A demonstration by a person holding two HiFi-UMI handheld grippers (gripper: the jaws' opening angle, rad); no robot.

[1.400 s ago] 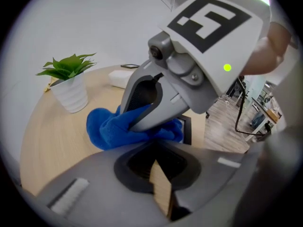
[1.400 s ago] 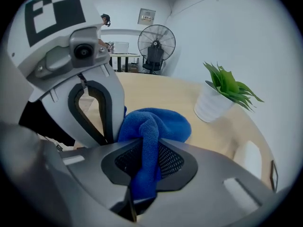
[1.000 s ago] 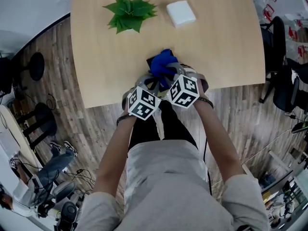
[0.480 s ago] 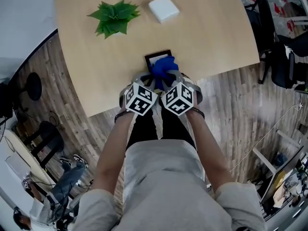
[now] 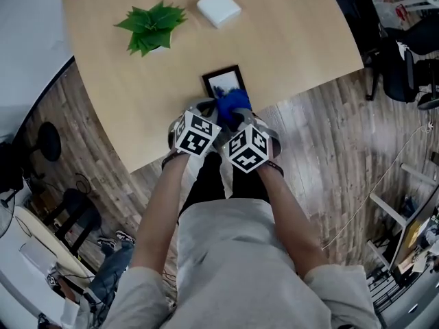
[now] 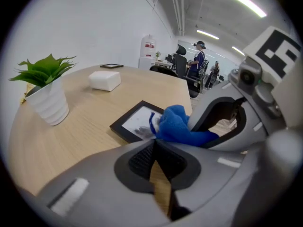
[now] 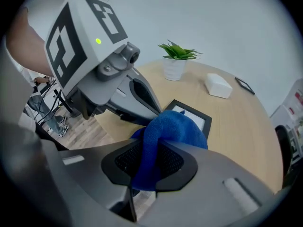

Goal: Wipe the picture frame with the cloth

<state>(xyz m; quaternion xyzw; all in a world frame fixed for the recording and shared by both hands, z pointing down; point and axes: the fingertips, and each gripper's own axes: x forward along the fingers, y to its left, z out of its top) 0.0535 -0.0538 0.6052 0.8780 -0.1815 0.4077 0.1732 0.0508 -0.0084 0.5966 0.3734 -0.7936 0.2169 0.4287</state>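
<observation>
A black picture frame [image 5: 221, 82] lies flat near the table's front edge; it also shows in the left gripper view [image 6: 135, 122] and the right gripper view [image 7: 198, 117]. A blue cloth [image 5: 233, 104] is bunched over the frame's near end, and my right gripper [image 7: 147, 163] is shut on that cloth [image 7: 168, 136]. My left gripper [image 6: 156, 160] is shut with nothing between its jaws, close beside the cloth [image 6: 177, 126]. Both grippers sit side by side at the table's front edge, left [image 5: 206, 118] and right [image 5: 236, 125].
A green plant in a white pot [image 5: 149, 27] and a white box [image 5: 218, 7] stand farther back on the wooden table [image 5: 295, 40]. Office chairs [image 5: 398, 60] stand to the right on the wood floor. People stand far off in the left gripper view.
The head view has shifted, so the table sits higher in frame. The picture frame now shows more fully beyond the cloth. Both grippers stay together at the table edge.
</observation>
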